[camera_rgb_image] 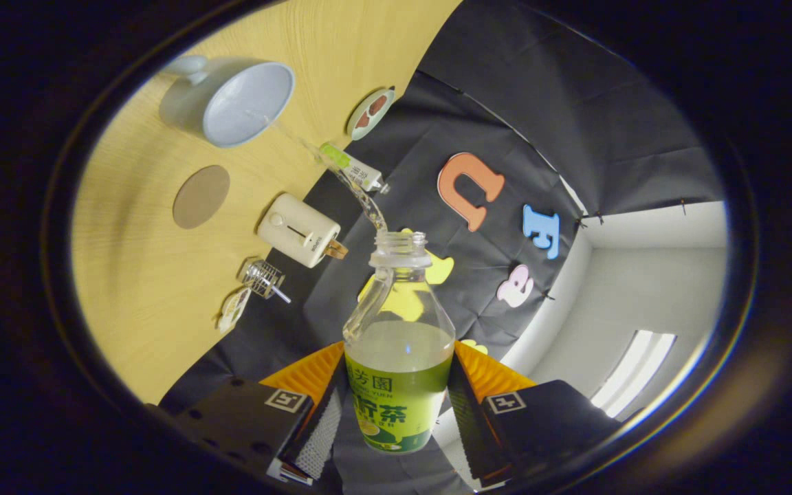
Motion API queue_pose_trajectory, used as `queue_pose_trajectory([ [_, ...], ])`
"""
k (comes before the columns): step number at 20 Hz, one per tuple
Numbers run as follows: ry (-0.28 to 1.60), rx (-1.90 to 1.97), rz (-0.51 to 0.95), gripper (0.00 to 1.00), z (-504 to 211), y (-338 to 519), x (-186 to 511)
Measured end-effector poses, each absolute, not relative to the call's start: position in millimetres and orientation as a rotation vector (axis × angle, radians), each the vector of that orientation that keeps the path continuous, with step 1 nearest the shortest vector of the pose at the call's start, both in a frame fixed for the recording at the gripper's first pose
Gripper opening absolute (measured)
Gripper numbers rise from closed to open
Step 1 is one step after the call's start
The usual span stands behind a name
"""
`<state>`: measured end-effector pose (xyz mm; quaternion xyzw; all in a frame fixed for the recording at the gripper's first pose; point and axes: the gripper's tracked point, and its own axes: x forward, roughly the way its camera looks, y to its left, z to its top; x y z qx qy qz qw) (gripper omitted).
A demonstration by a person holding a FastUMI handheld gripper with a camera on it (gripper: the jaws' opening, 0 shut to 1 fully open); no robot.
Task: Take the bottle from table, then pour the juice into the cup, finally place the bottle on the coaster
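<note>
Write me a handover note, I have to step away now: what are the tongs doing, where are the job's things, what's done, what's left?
Tongs: shut on the bottle, tipped over the table.
Juice stream runs from the open neck toward the cup.
Coaster lies bare beside the cup.
Done: bottle taken, pouring under way.
Left: finish pouring, right the bottle, set it on the coaster.

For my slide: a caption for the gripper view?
Gripper tilts the bottle, pouring juice toward the cup.
</note>
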<state>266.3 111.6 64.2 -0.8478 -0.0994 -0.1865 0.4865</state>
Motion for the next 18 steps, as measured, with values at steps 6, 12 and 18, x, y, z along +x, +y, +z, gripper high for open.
queue_pose_trajectory([
  [6,-0.309,-2.079,-0.483,0.80,74.9,120.6,264.4],
  [12,-0.335,-2.093,-0.496,0.80,79.4,123.6,266.7],
  [18,-0.379,-2.119,-0.537,0.80,93.1,129.1,260.8],
])
